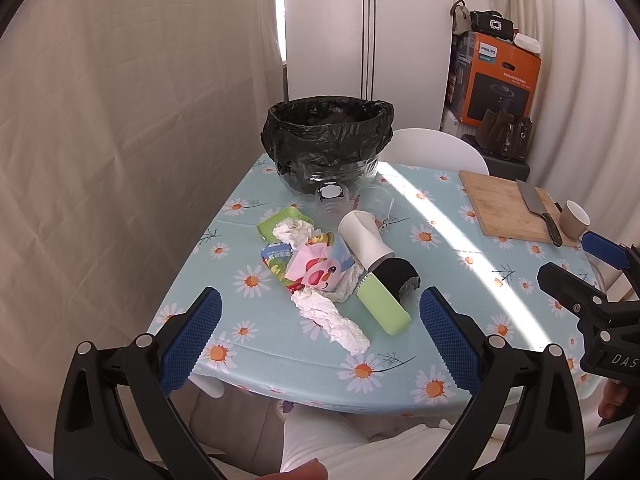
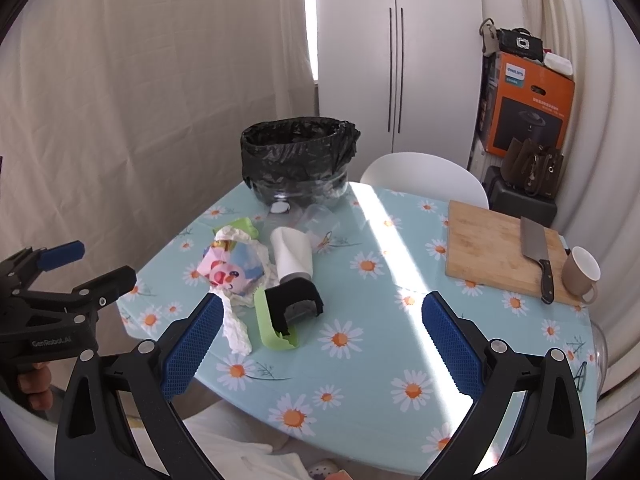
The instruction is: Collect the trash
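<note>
Your left tongs (image 1: 320, 332) and right tongs (image 2: 323, 336) both gape wide, holding nothing, short of the litter. The crumpled tissue (image 1: 332, 322) lies nearest on the counter (image 2: 360, 360); the lined bin (image 1: 326, 136) stands beyond. You're at the first pickup: reach, pinch lightly.

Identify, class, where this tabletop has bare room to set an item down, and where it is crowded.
Bare cloth lies between the trash pile and the cutting board, along the sunlit strip, and on the near edge of the table before the right claw. It is crowded from the lined bin to the crumpled tissue, around the paper cup.
</note>
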Demonstrator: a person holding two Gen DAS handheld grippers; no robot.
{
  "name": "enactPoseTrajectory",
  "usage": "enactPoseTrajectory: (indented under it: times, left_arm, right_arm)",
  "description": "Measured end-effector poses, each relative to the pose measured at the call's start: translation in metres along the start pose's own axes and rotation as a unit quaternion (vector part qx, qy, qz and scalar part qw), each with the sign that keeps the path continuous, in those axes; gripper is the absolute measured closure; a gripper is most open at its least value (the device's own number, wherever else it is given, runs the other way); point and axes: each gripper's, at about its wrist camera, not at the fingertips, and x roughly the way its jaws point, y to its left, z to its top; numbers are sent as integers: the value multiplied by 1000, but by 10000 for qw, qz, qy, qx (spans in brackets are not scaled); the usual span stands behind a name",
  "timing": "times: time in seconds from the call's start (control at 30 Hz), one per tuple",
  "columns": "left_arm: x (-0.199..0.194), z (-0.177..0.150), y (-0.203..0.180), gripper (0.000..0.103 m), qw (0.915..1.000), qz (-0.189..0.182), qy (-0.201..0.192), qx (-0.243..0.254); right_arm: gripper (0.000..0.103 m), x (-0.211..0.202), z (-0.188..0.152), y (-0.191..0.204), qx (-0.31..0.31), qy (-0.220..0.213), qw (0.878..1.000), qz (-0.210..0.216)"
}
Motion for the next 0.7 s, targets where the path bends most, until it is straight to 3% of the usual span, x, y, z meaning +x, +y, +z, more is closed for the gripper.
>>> enactPoseTrajectory:
  times: [0.47,0.7]
  left_arm:
    - [1,-2,-6,6,9999,120,-1,61]
    - [16,-4,-16,6,9995,-165,224,164]
  right_arm:
    - [8,-5,1,-9,-8,-90,9998,-161]
    - [8,-3,2,-23,-125,-100,9995,-279]
